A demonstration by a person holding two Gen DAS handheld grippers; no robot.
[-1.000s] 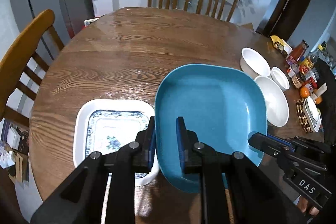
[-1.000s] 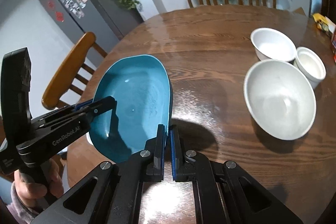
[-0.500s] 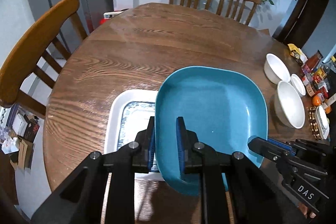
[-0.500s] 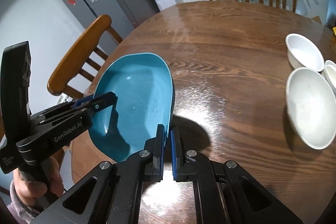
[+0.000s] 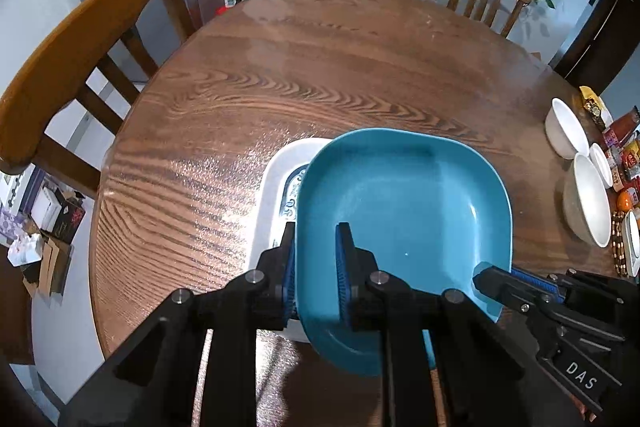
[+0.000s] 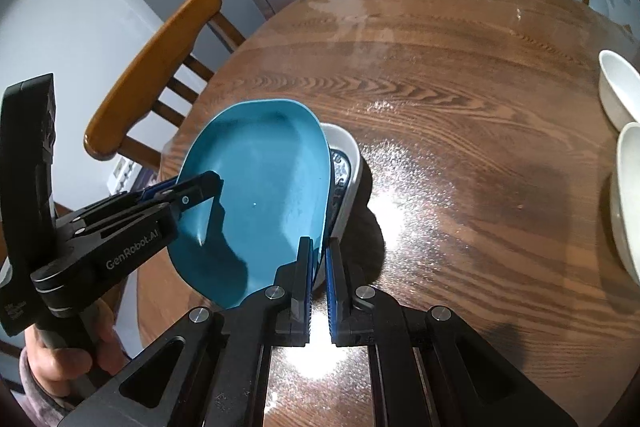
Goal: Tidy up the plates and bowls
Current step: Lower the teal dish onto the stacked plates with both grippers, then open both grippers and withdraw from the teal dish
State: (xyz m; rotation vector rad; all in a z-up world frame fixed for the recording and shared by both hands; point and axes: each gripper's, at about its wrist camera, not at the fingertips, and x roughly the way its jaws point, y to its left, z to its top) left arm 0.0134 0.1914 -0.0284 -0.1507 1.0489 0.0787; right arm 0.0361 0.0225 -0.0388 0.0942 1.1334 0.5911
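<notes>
Blue plate [image 5: 404, 223] held above the wooden table [image 5: 320, 67], tilted, overlapping the white patterned plate [image 5: 276, 179] lying near the table's near-left edge. Left gripper [image 5: 316, 267] pinches the blue plate's near rim, one finger either side. Right gripper [image 6: 318, 283] clamps the opposite rim likewise. Three white bowls [image 5: 586, 199] sit clustered at the table's right edge, well apart.
</notes>
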